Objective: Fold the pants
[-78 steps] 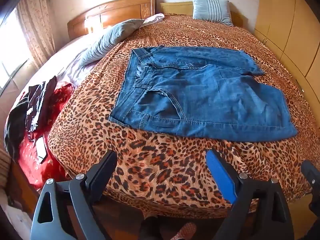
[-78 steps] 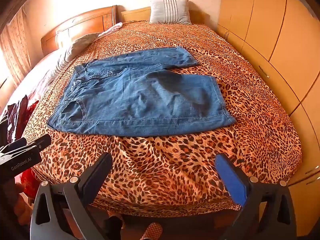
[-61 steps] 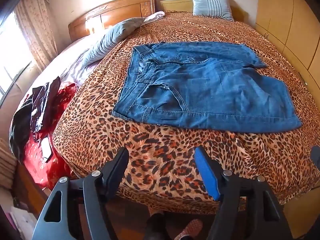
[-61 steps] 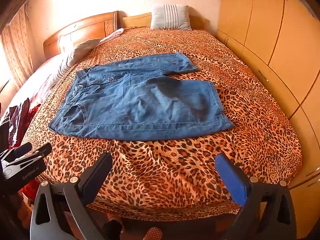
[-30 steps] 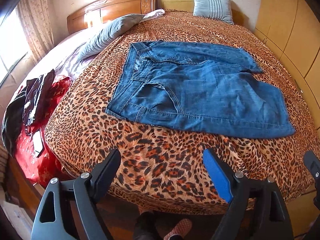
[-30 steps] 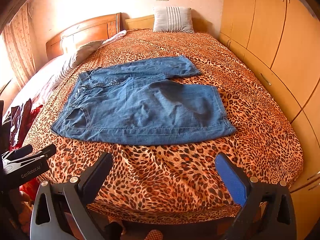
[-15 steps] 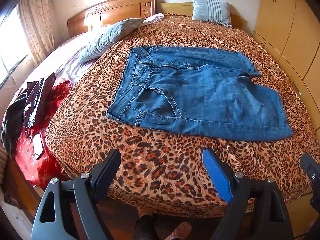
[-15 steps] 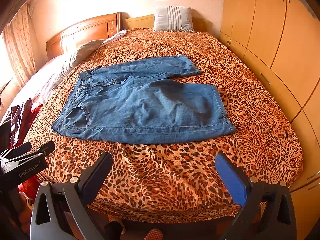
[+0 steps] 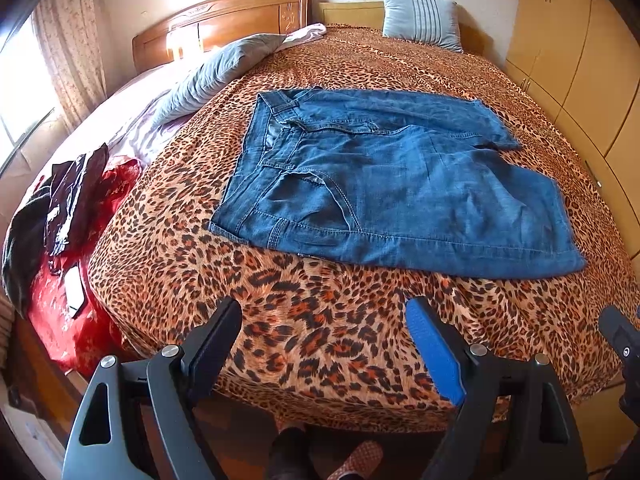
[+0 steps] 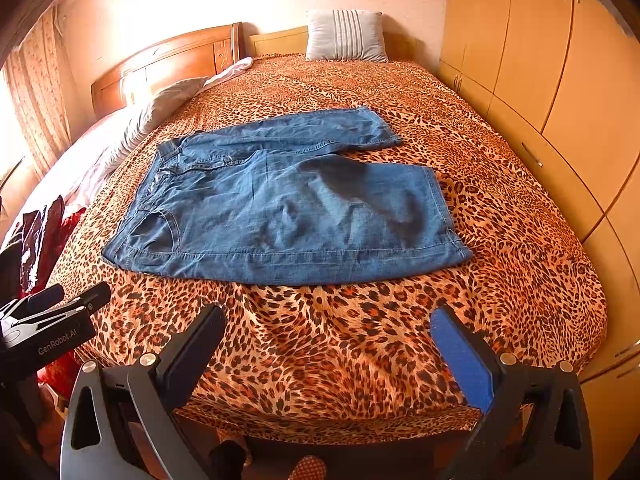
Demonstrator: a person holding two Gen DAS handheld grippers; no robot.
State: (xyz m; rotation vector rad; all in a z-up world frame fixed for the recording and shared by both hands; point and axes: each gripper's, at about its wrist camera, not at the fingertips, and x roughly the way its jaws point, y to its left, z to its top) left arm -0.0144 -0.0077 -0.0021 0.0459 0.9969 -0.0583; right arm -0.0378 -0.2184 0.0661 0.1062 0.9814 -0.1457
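Blue denim pants [image 9: 384, 184] lie flat on the leopard-print bedspread [image 9: 320, 320], waistband to the left, legs to the right; they also show in the right wrist view [image 10: 288, 208]. My left gripper [image 9: 324, 312] is open and empty, held above the bed's near edge, short of the pants' near hem. My right gripper [image 10: 326, 320] is open and empty, also at the near edge, apart from the pants. The left gripper's body [image 10: 44, 324] shows at the left of the right wrist view.
Grey pillows [image 9: 212, 76] and a striped cushion [image 9: 420, 18] lie toward the wooden headboard [image 9: 224, 24]. Red and dark clothes [image 9: 64, 216] are heaped at the left of the bed. Wardrobe doors [image 10: 560, 80] run along the right. The person's feet [image 9: 320, 456] stand below.
Both grippers have stayed open and empty. The left wrist view has shifted slightly, wavering near the bed's edge. The pants have not moved.
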